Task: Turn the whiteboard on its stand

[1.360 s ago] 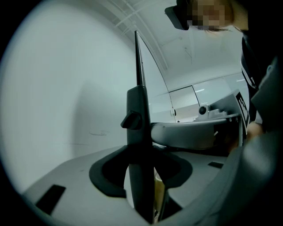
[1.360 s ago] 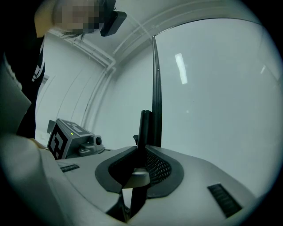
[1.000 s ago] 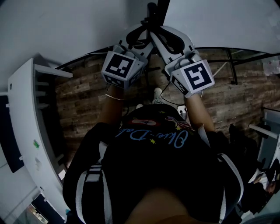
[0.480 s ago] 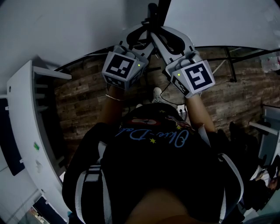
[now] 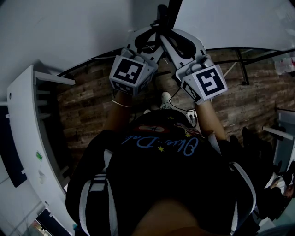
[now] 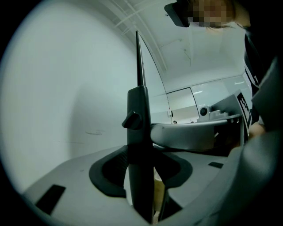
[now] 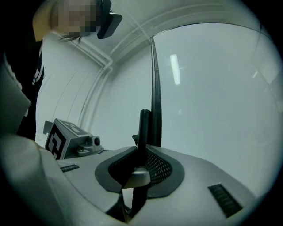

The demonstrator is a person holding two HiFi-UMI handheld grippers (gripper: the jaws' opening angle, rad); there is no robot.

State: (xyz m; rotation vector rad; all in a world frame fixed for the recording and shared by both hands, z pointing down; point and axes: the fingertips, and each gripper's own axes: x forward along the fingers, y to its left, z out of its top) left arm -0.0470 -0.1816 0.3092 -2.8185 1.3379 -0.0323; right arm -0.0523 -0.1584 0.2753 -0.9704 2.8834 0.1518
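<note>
The whiteboard stands edge-on in front of me, its white faces spreading left and right of a black upright post. In the left gripper view the post with its small knob stands between the dark pads, and my left gripper is shut on it. My right gripper is shut on the same post from the other side, with the board face to its right. From the head view, the left gripper and the right gripper meet at the post.
A white shelf unit stands at the left over the wood-pattern floor. Thin black stand bars cross the floor at the right. More white furniture is at the right edge.
</note>
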